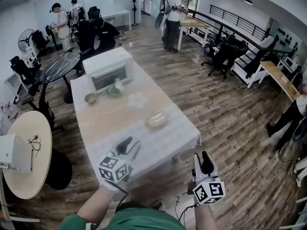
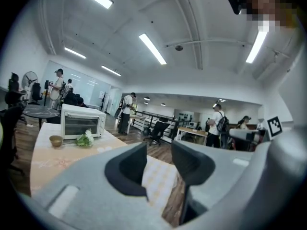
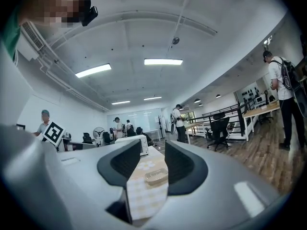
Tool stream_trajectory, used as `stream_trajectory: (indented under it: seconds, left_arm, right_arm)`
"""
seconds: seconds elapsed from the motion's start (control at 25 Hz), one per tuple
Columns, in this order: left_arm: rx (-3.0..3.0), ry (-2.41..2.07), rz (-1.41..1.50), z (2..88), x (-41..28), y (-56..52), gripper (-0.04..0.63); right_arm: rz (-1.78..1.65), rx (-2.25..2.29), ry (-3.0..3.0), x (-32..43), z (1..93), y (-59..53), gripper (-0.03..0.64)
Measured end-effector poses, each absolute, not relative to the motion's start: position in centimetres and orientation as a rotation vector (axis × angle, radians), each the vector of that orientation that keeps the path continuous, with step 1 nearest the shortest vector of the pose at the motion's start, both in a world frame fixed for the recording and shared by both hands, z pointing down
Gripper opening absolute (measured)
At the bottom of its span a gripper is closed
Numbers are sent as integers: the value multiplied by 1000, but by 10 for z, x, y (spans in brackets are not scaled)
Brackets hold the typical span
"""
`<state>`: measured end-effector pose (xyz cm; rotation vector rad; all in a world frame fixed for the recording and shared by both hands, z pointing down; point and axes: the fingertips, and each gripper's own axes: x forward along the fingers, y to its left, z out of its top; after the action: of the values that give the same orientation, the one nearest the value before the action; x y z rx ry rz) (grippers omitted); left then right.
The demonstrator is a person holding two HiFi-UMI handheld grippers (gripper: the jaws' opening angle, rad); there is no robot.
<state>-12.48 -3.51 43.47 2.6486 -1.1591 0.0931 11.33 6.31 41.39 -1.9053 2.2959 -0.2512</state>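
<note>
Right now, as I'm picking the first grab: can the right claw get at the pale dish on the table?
Probably yes: the right claw is open, and the dish lies straight ahead with only bare tablecloth before it.

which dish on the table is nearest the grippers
The pale oblong dish, standing alone toward the near end; the small round bowl sits farther back beside the greens and white oven.

near table (image 1: 103, 131) end: open | mid: dish (image 1: 157, 119) blocks | far end: oven (image 1: 109, 73), bowl (image 1: 90, 98), greens (image 1: 114, 90)

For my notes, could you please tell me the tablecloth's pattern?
The tablecloth has pale checks, clearest in the right gripper view.
</note>
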Motion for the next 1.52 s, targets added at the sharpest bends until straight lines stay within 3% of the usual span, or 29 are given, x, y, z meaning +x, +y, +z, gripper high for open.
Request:
stream_trajectory:
  seconds: [0.44,0.92,1.52]
  left_arm:
    - [2537,-1202,151,471,-110,-85,160]
    - [2447,-1132,127,516,-102,-214,158]
    - [2027,-1013,275,661,-97,-306,132]
  right_arm:
    - [-368,-1876,2319,142,443,15,143]
    - [-394,-1902,2332,141,447,-94,143]
    - [-602,-1851,2345,136,500,-174,143]
